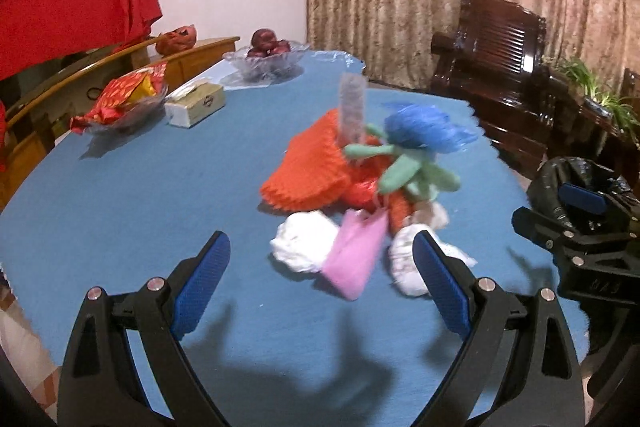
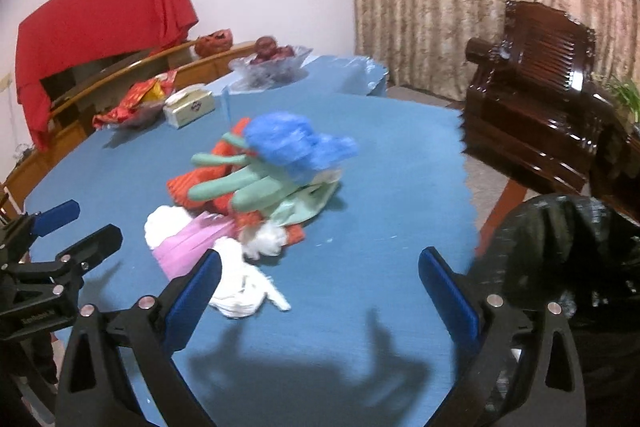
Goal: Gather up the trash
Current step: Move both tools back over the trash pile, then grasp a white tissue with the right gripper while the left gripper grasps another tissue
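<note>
Trash sits in a loose heap on a blue-covered surface [image 1: 140, 195], just ahead of both pairs of tongs. The left tongs [image 1: 322, 281] are spread wide and hold nothing; a crumpled white tissue [image 1: 304, 245] and a pink paper scrap [image 1: 356, 259] lie just beyond the gap between their tips. The right tongs [image 2: 320, 291] are also wide apart and empty, with another white tissue wad [image 2: 242, 291] just beside their left tip. Farther ahead the heap rises: orange foam netting [image 1: 312, 171], a pale green rubber glove [image 2: 256, 187] and a crumpled blue plastic bag [image 2: 296, 143] on top. A black-lined trash bin [image 2: 560, 247] stands off the edge of the surface, close to the right of the right tongs. Well beyond the heap, a tissue box [image 1: 196, 105] and glass bowls of fruit and sweets look like things to leave alone. Likely risks: the tissue is soft and could slip from a shallow grip; the tangled heap may drag neighbours along and scatter them; the two tongs, working close together, might collide.
</note>
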